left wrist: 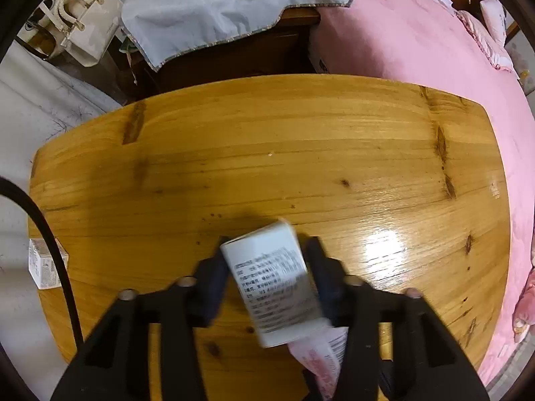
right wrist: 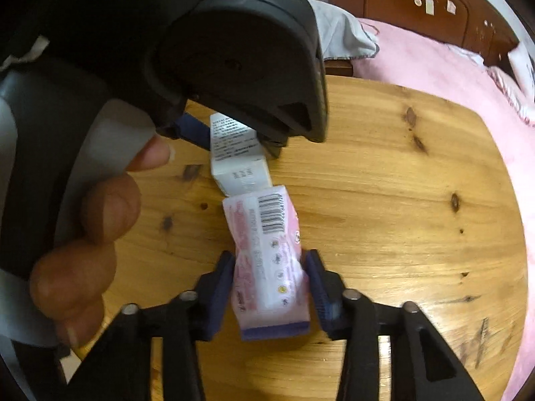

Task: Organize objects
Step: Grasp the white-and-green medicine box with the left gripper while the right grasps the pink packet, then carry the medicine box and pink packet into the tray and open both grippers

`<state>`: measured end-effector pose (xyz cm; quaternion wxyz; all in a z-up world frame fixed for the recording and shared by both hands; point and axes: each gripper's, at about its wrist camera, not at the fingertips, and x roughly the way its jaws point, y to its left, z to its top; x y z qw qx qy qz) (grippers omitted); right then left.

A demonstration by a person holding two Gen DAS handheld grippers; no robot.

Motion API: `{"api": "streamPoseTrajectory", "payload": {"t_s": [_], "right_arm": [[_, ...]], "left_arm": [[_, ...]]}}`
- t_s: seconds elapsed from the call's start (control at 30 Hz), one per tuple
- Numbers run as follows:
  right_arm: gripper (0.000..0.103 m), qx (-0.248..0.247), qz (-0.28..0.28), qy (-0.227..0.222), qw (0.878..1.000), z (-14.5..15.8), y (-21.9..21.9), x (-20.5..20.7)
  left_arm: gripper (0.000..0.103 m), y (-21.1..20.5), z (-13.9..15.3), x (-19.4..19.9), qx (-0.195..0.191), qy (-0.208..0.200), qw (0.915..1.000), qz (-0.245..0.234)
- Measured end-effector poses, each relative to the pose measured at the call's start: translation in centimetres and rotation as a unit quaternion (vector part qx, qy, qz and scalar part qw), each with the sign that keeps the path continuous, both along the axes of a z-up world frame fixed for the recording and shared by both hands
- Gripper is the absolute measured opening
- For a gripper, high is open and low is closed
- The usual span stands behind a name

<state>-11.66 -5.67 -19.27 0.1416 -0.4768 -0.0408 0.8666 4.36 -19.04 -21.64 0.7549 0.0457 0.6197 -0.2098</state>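
My left gripper (left wrist: 267, 267) is shut on a white box with black print (left wrist: 274, 284) and holds it above the wooden table (left wrist: 301, 153). The same white box (right wrist: 239, 153) shows in the right wrist view under the left gripper's body. My right gripper (right wrist: 269, 277) is shut on a pink and white box with a barcode (right wrist: 267, 260). Its far end touches the white box. The pink box's end (left wrist: 321, 361) shows in the left wrist view, below the white box. Another small white box (left wrist: 41, 264) lies at the table's left edge.
A pink bed (left wrist: 434, 50) runs along the table's right and far side. A white cloth (left wrist: 214, 6) covers a dark wooden cabinet behind the table. A white handbag (left wrist: 83, 23) stands at the far left. A black cable (left wrist: 43, 234) crosses the left.
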Motion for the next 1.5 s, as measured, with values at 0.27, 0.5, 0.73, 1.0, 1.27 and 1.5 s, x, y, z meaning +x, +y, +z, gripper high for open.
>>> {"api": "streamPoseTrajectory", "payload": {"t_s": [0.27, 0.5, 0.73, 1.0, 1.27, 1.5], "right_arm": [[0.038, -0.066, -0.02, 0.004, 0.998, 0.9, 1.2, 1.8], [0.038, -0.104, -0.071, 0.036, 0.991, 4.6, 0.1, 5.5], [0.038, -0.102, -0.05, 0.085, 0.99, 10.8, -4.4, 10.4], [0.038, -0.086, -0.019, 0.143, 0.986, 16.6, -10.4, 15.8], [0.039, -0.065, 0.031, 0.188, 0.979, 19.1, -17.0, 21.1], [0.039, -0.055, 0.072, 0.185, 0.979, 18.0, -21.0, 24.2]], "left_arm": [[0.037, 2.1, 0.6, -0.7, 0.008, -0.024, 0.9997, 0.003], [0.037, 6.0, 6.5, -3.8, -0.013, -0.061, 0.998, -0.01], [0.037, 12.1, 14.0, -9.5, -0.038, -0.101, 0.9942, -0.011], [0.037, 21.5, 18.3, -16.7, -0.076, -0.125, 0.9892, -0.014], [0.037, 28.2, 17.7, -22.5, -0.097, -0.114, 0.9888, -0.005], [0.038, 31.1, 15.5, -26.8, -0.097, -0.125, 0.9874, 0.008]]}}
